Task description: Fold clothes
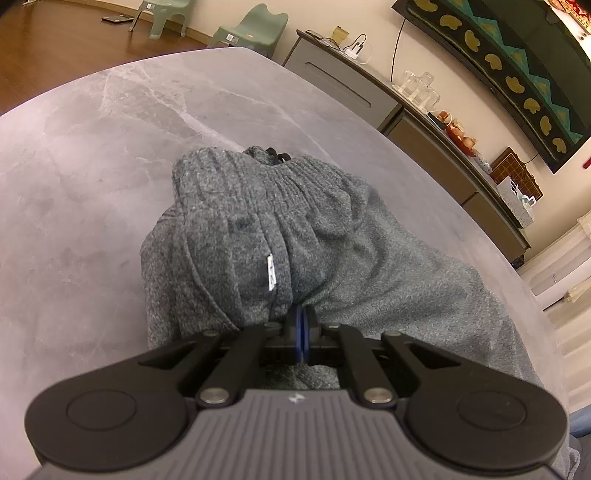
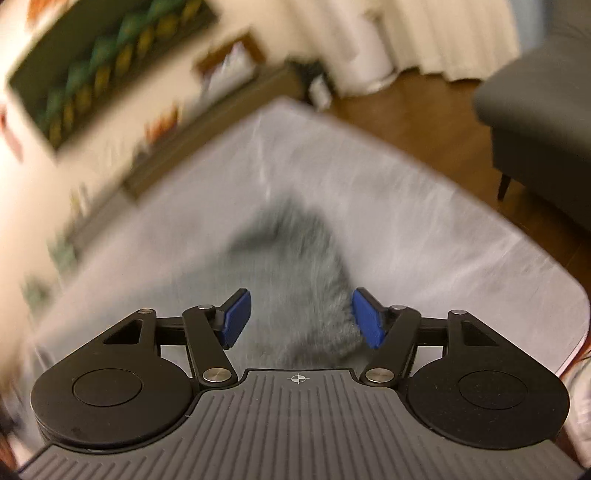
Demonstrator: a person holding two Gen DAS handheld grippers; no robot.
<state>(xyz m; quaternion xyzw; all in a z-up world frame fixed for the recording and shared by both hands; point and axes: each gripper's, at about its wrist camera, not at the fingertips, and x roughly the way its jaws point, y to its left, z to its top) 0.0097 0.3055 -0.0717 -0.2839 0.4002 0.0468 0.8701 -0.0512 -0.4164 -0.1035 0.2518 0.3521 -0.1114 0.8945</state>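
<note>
**What I count**

I hold two tools: my left tool [image 1: 301, 325] and my right tool [image 2: 301, 317], each with two blue pads. One grey garment [image 1: 280, 229] lies on one desk [image 1: 92, 147]. At the upper left of the left view stand two green chairs [image 1: 251, 27]. One long sideboard [image 1: 436, 140] runs along the right.

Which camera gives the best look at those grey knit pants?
The left wrist view: the grey pants appear sharp, showing ribbed waistband and white tag. The right wrist view shows them only as a motion-blurred grey patch.
</note>
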